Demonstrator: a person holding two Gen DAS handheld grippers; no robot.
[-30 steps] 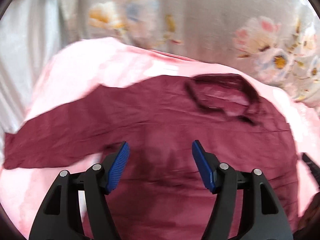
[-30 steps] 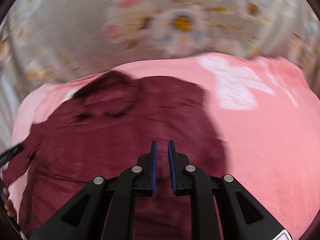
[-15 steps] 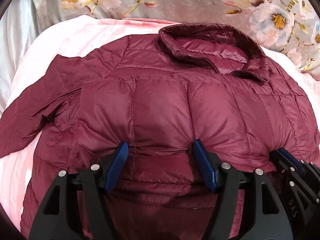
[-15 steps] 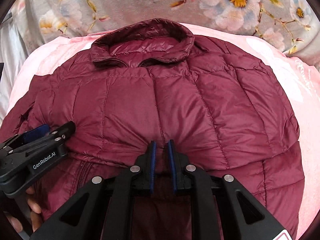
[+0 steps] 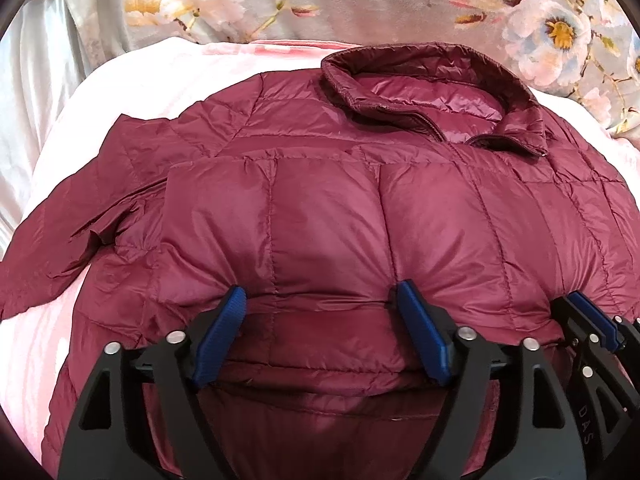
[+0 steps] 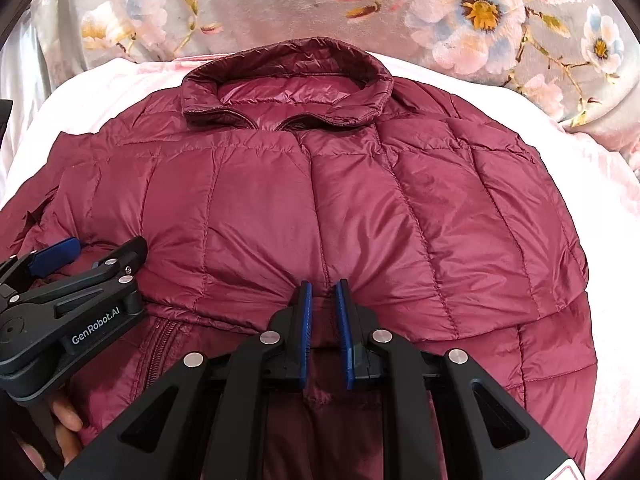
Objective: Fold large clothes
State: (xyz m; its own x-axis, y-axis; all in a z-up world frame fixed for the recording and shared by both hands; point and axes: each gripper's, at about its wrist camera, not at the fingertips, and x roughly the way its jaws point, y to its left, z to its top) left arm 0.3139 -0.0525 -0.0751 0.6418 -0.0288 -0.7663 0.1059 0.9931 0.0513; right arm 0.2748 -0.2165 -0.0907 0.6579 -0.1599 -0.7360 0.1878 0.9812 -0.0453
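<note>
Jacket (image 5: 328, 216) lies collar-up on the pink bed (image 5: 36, 320), puffy, light and slick (it'll spring back), right gripper (image 6: 323, 322) clenched on its folded lower edge, left gripper (image 5: 320, 332) spread wide, best pinched along a quilted seam.

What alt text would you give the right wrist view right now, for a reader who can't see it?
The right gripper pinches a fold of a maroon puffer jacket lying collar-away on a pink blanket. The left gripper sits at the lower left, jaws apart, against the jacket, with a floral blanket beyond.
</note>
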